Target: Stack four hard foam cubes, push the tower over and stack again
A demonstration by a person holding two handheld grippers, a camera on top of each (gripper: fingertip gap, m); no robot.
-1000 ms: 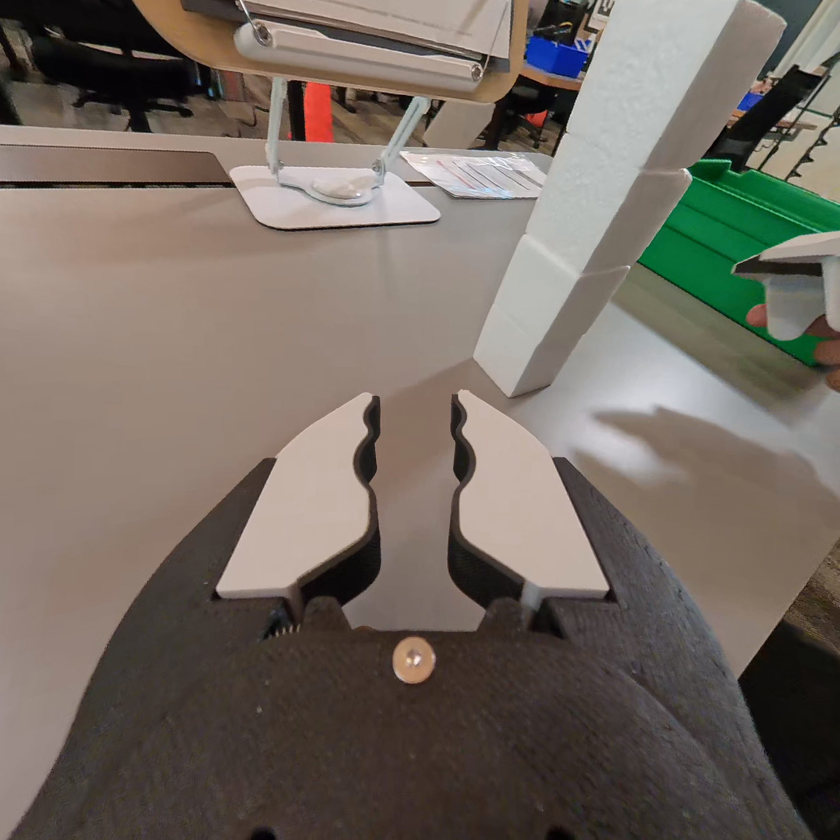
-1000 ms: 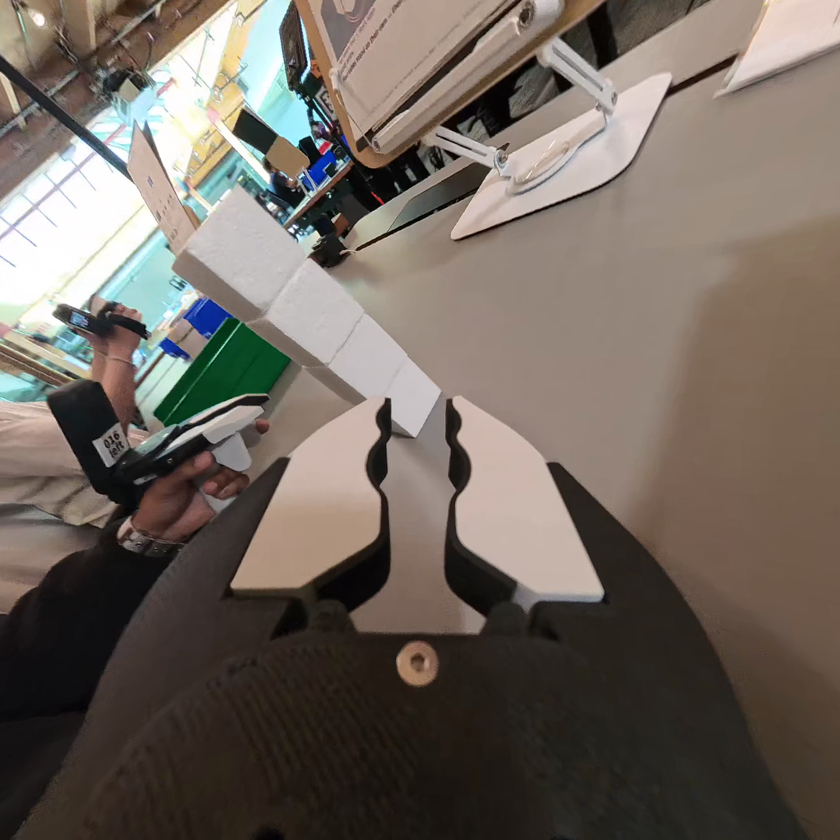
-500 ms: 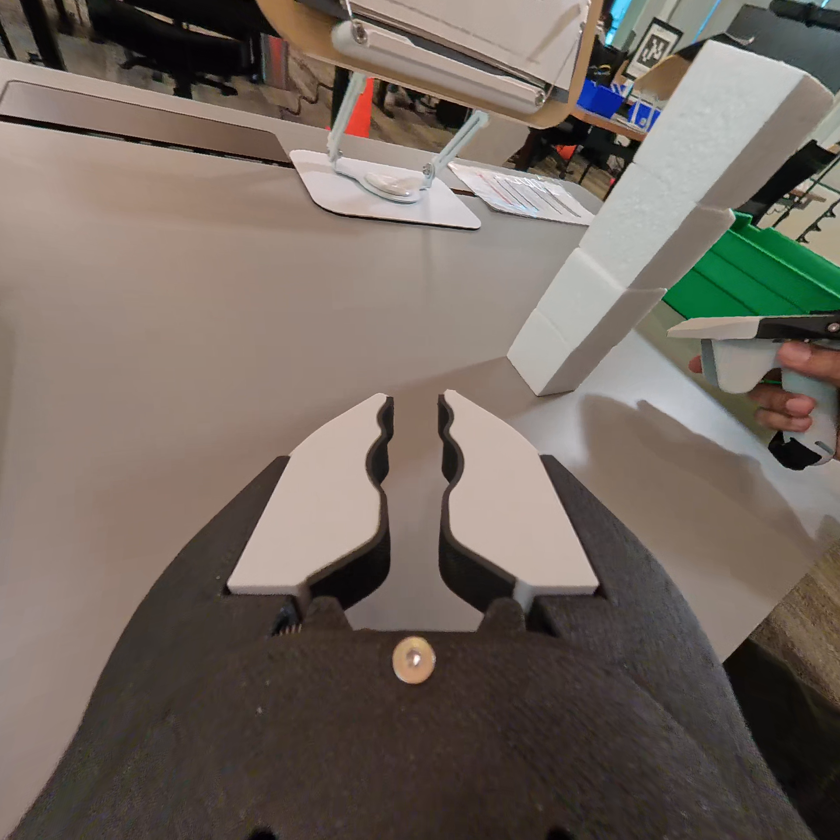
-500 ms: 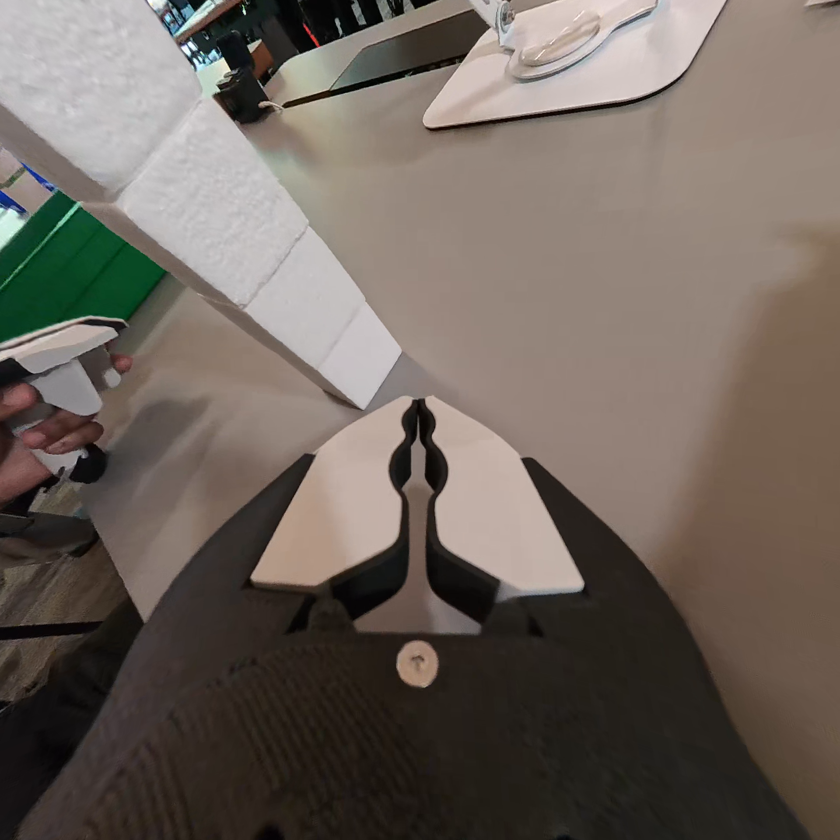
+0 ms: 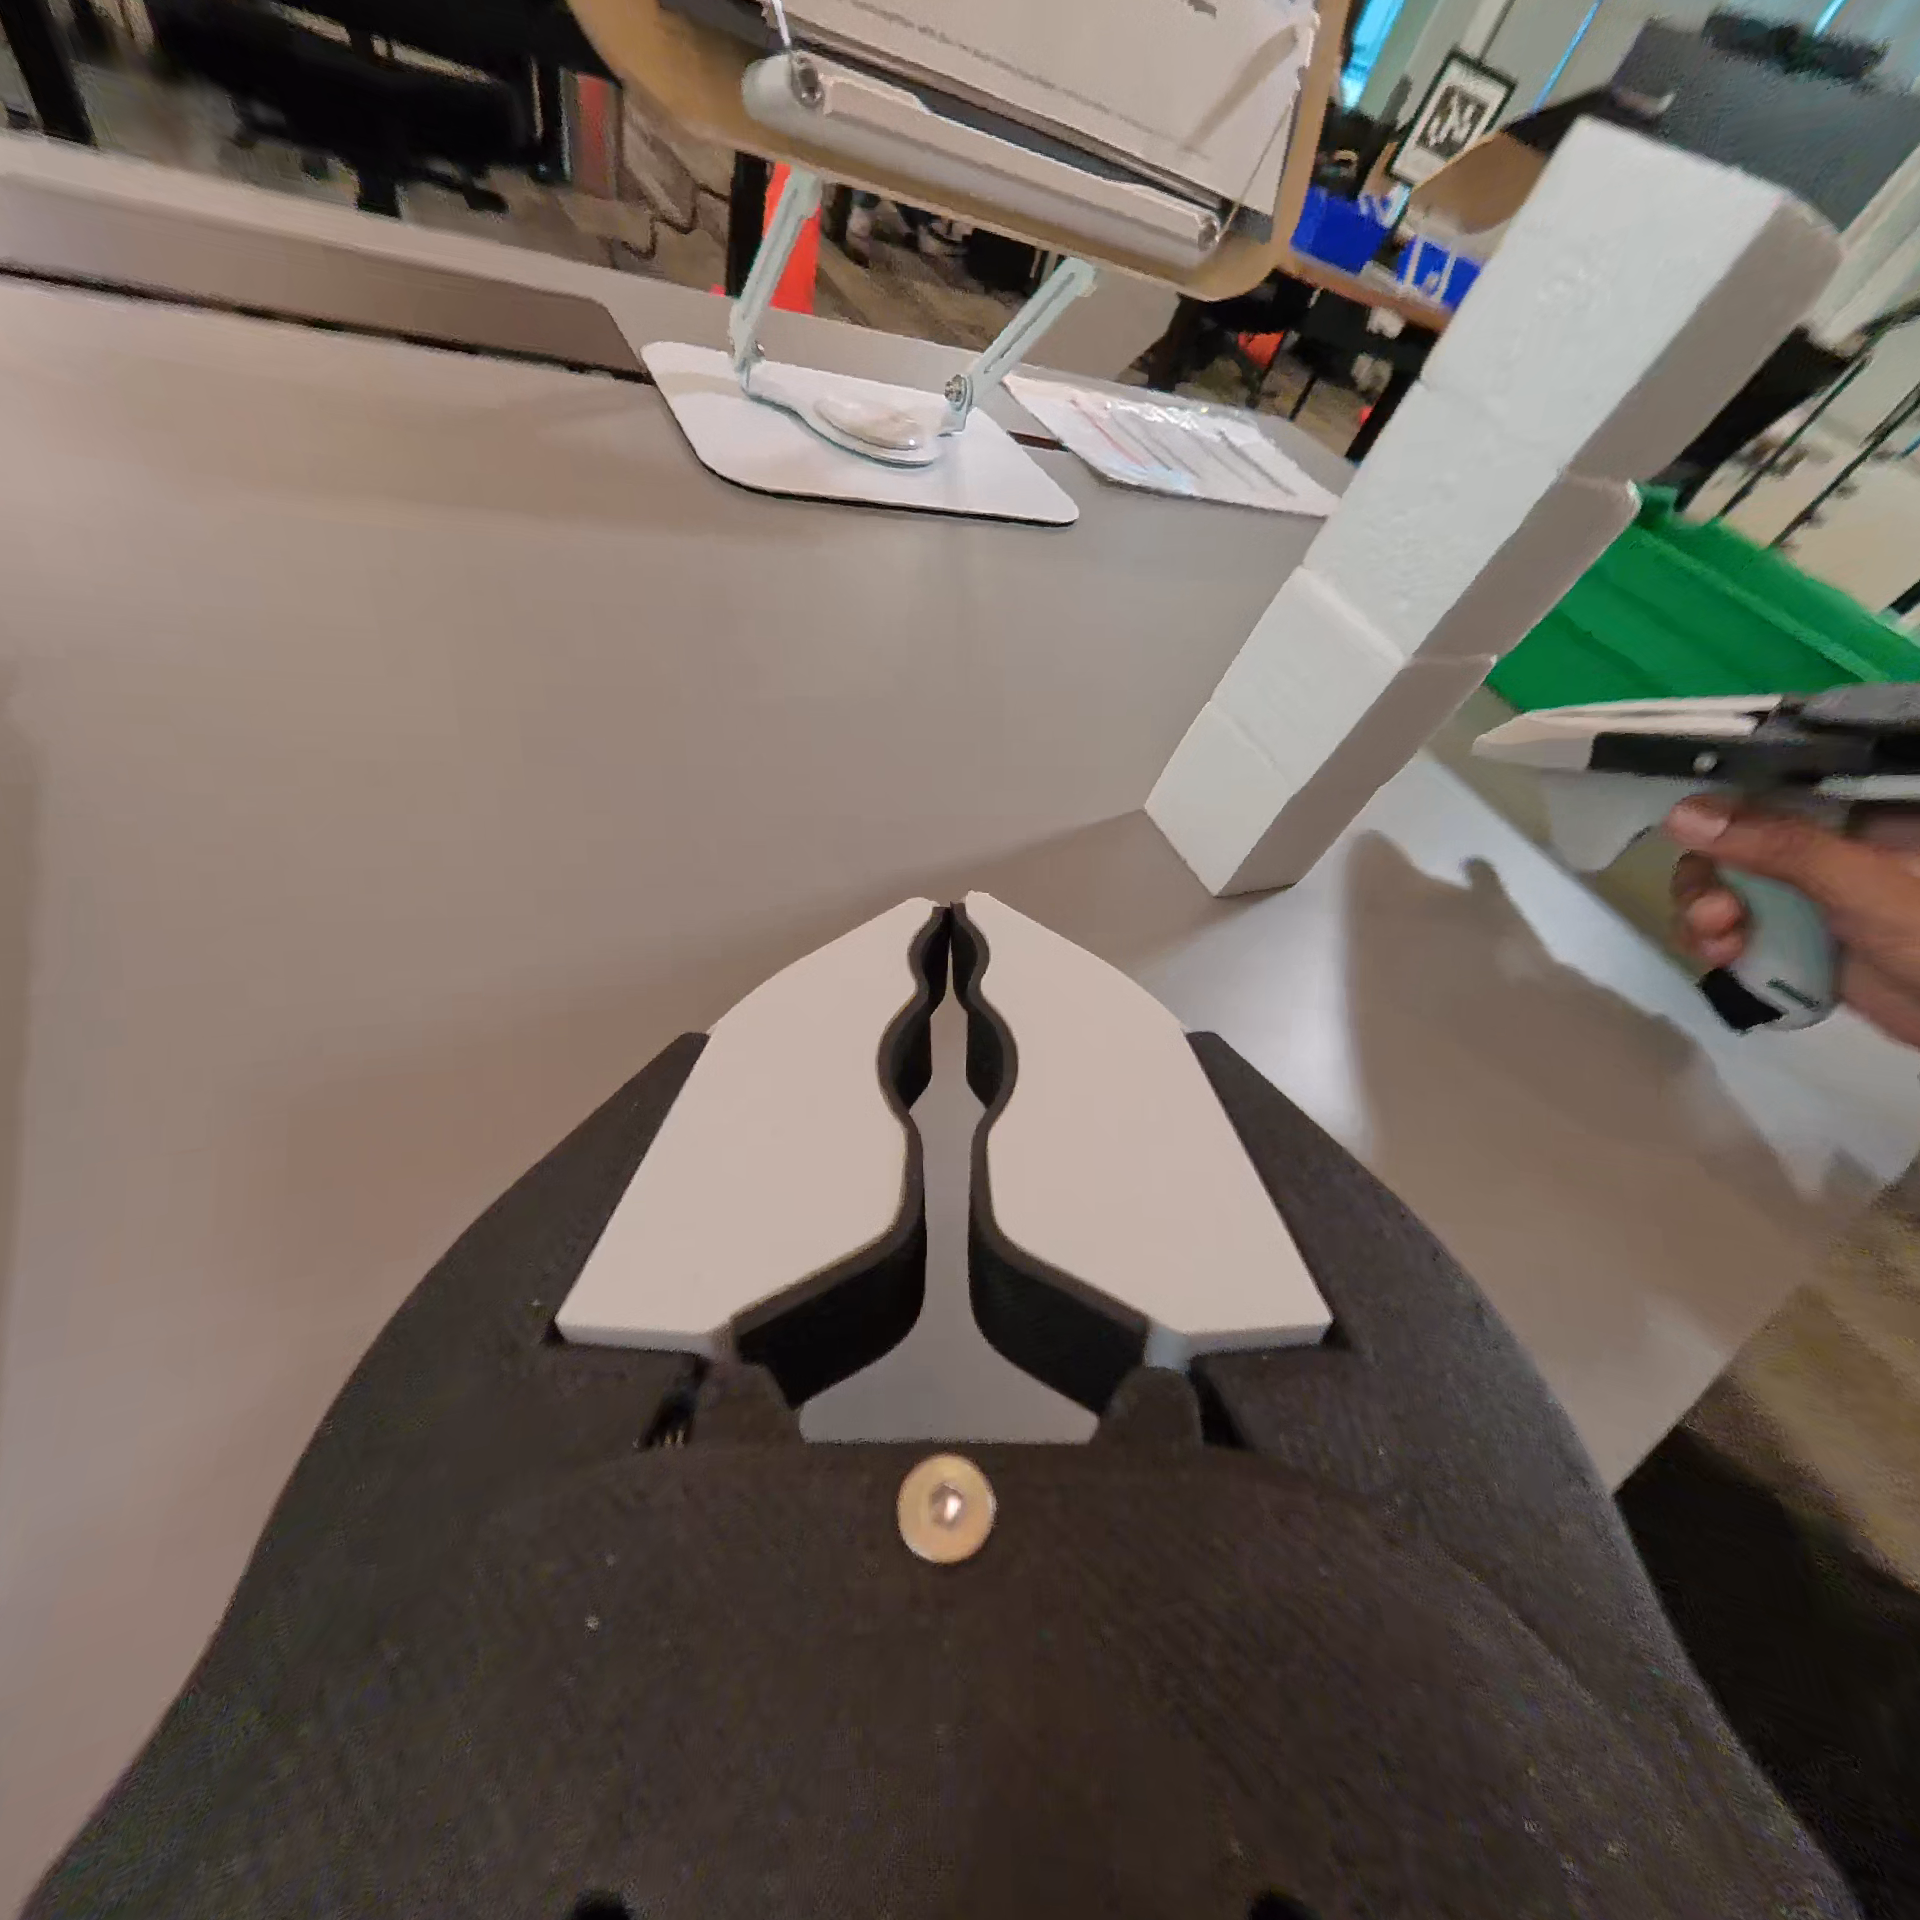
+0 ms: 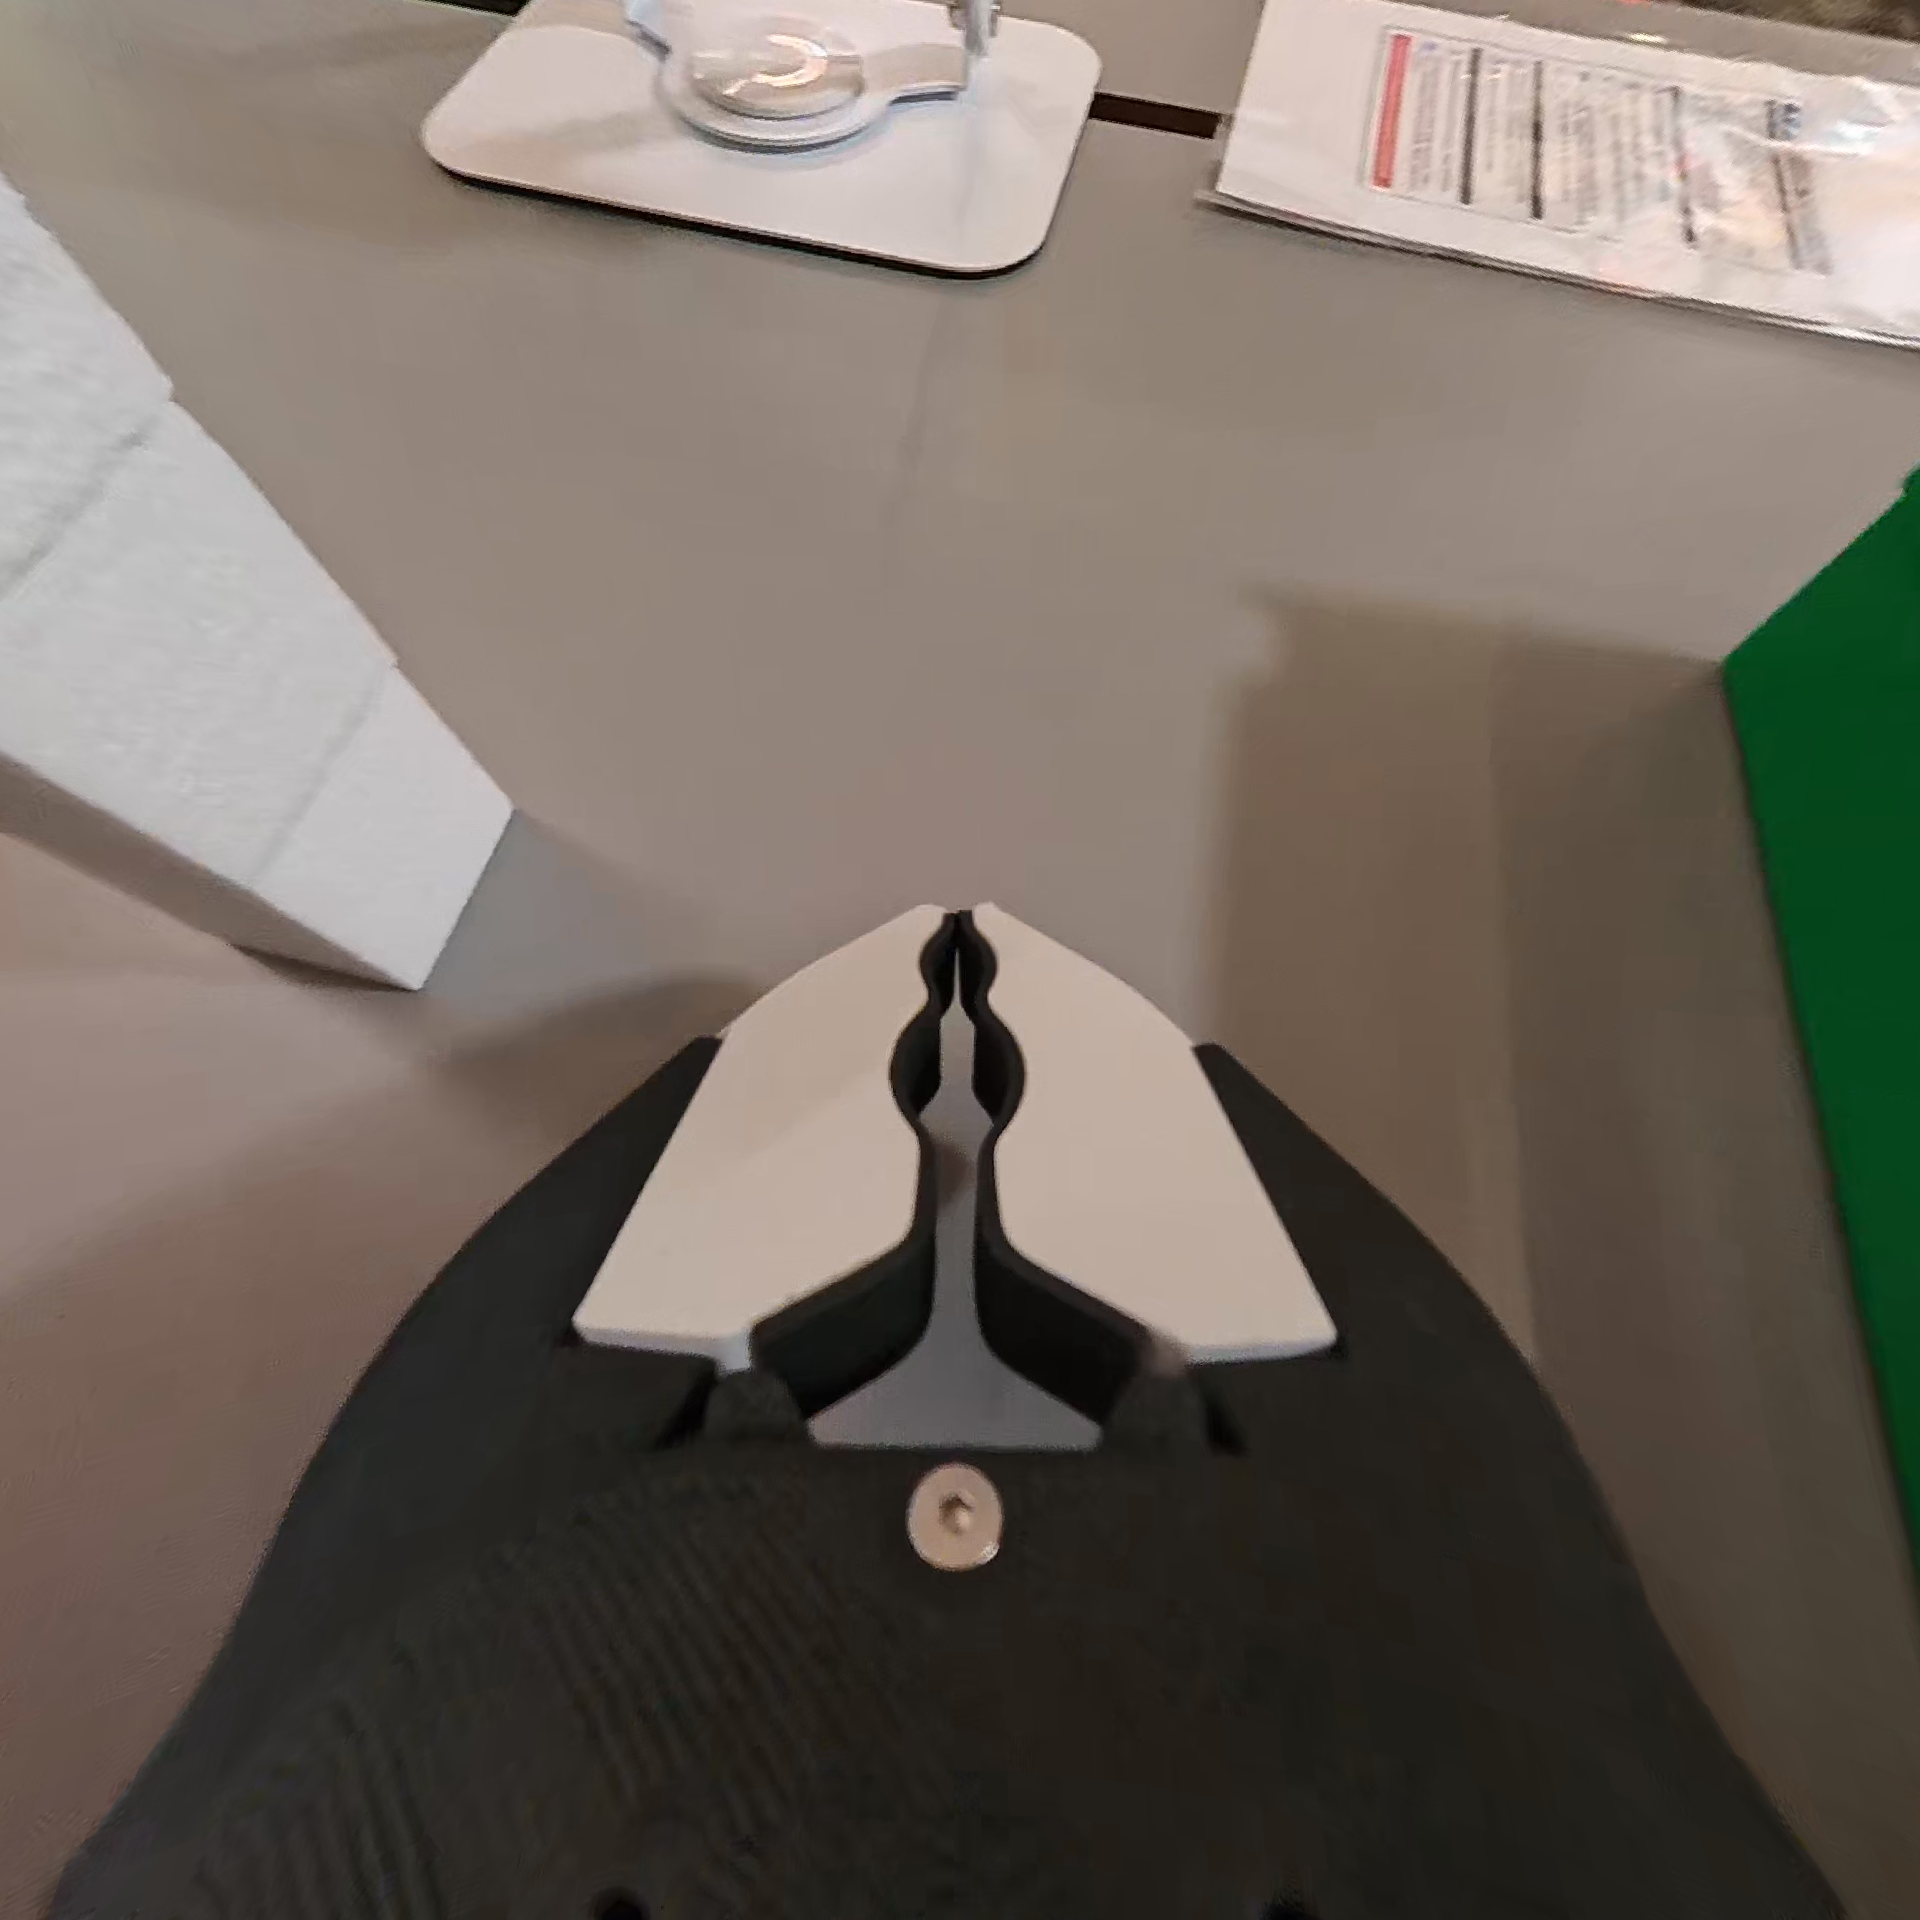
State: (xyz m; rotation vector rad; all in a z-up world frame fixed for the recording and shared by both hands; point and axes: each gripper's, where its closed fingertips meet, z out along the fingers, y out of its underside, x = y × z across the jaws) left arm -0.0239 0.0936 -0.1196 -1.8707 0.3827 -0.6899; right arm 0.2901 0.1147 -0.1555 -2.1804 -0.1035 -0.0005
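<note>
My left gripper [image 5: 951,912] is shut and empty, held above the grey table [image 5: 416,727]. A tall white foam block [image 5: 1455,520] stands on the table ahead to its right. My right gripper [image 6: 963,916] is shut and empty over the table; it also shows in the left wrist view [image 5: 1496,740], held by a hand [image 5: 1829,904] just right of the foam block. In the right wrist view the foam block [image 6: 208,748] is to the left and a green bin [image 6: 1849,935] is to the right.
A white stand base [image 5: 862,436] carrying a tilted board [image 5: 1039,104] sits at the back of the table, also in the right wrist view [image 6: 769,135]. A plastic-sleeved sheet [image 6: 1558,156] lies beside it. The table edge runs at the right [image 5: 1714,1351]. The green bin [image 5: 1714,613] is behind the foam block. The tips of one gripper are about 30 cm away from the tips of the other.
My left gripper closed from open to shut. My right gripper closed fully and swung right, so the foam block moved to the left of its view and the green bin appeared.
</note>
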